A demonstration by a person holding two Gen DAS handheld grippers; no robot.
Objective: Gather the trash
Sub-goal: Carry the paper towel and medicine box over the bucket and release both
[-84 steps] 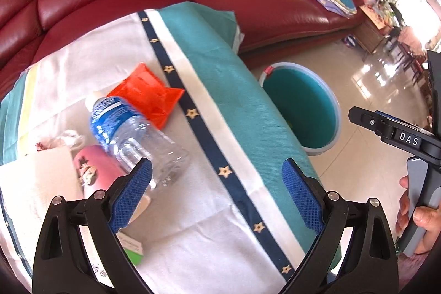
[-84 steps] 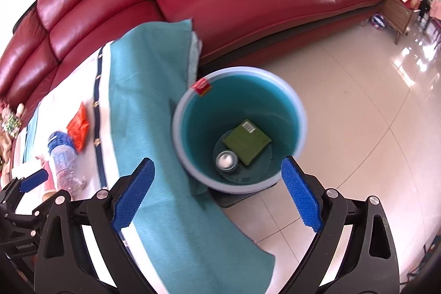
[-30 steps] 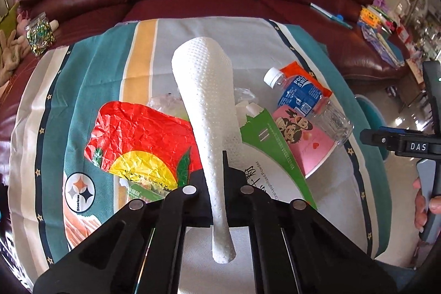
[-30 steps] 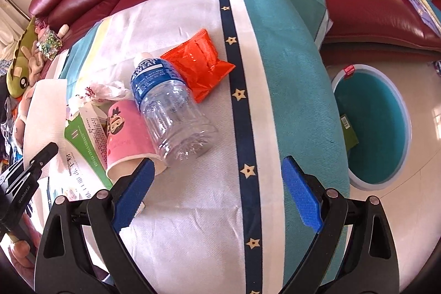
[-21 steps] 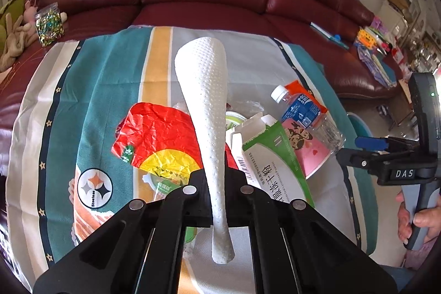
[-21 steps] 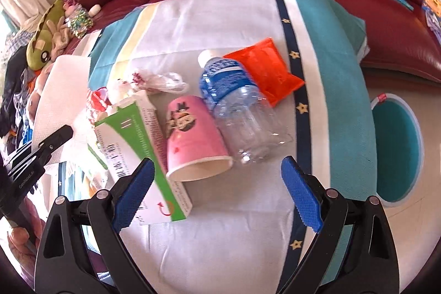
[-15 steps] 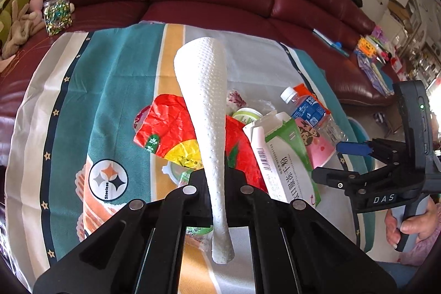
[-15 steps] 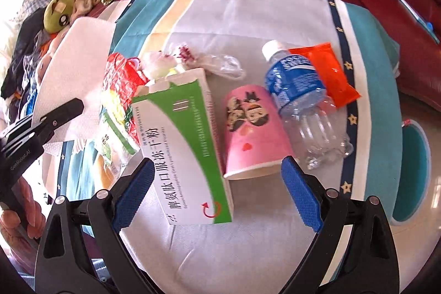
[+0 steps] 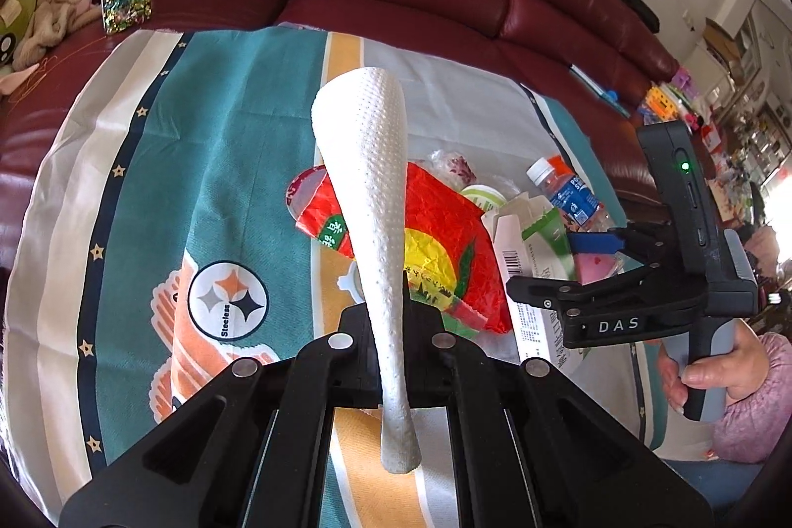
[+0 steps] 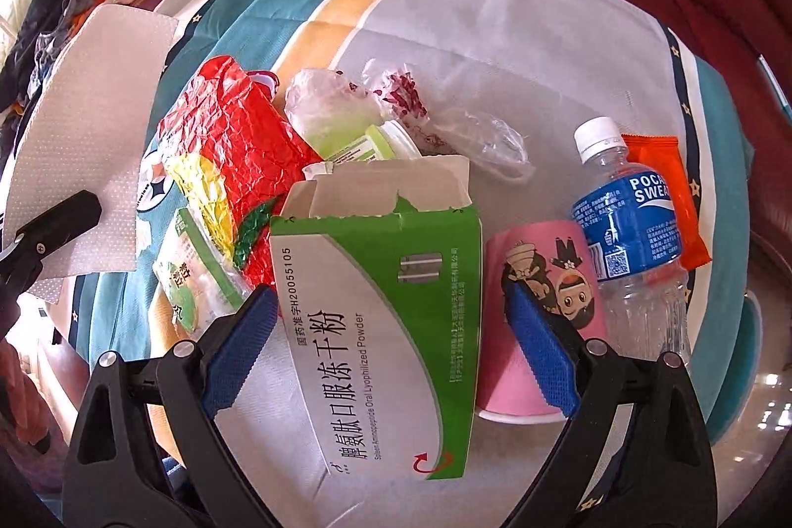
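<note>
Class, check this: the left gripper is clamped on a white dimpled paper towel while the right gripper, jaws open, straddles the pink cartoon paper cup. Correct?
Not quite. The right gripper straddles the green-and-white cardboard medicine box, as the right wrist view shows; the pink cartoon paper cup lies beside it. The left gripper does clamp the white dimpled paper towel.

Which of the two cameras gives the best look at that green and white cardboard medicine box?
The right wrist view: the green and white cardboard medicine box fills the middle, torn flap and printed text readable, between the open right gripper fingers. The left wrist view shows only part of the box, behind the right gripper.
</note>
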